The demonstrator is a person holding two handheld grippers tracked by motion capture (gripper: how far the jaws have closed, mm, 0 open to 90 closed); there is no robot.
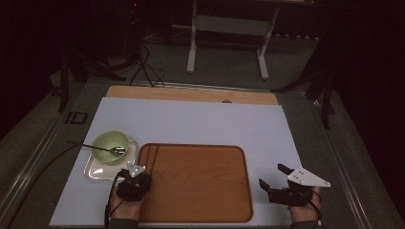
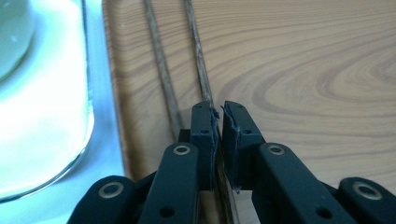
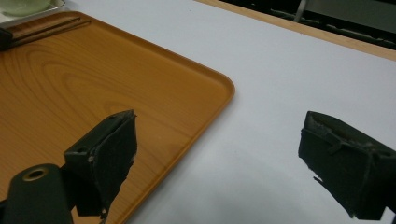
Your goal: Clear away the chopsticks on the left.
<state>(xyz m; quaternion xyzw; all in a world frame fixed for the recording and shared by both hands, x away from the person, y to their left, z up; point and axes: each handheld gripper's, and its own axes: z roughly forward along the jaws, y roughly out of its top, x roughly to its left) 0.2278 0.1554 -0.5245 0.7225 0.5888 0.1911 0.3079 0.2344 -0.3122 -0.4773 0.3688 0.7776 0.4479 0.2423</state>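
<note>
The left gripper (image 1: 136, 170) sits over the near left corner of the wooden tray (image 1: 200, 210), and its jaws are pinched on one of two chopsticks (image 1: 152, 155) that lie side by side along the tray's left edge, running away toward the far side. In the left gripper view the jaws are nearly closed around the near end of the right-hand chopstick (image 2: 200, 60), while the left-hand chopstick (image 2: 161, 65) lies free just beside it, apart from the jaws. The step in hand looks like picking up or shifting that one stick; I judge it to be at the grasp itself, with the stick seemingly flat on the tray. The next move calls for a steady lift that keeps the thin stick from twisting in the pads and from dragging its neighbour along.

The right gripper (image 1: 279, 177) rests well apart at the near right of the table, just off the tray's right edge, with its jaws spread wide and holding nothing.

The high view gives the layout: a green bowl (image 1: 110, 145) with a spoon (image 1: 102, 148) in it stands on a small metal tray (image 1: 95, 171) just left of the wooden tray. The left gripper view shows the grip the high view cannot resolve. The right gripper view shows the wooden tray's rounded right corner (image 3: 219, 81) and the pale table cover (image 3: 280, 93), with the chopsticks (image 3: 46, 27) far off at the left
</note>
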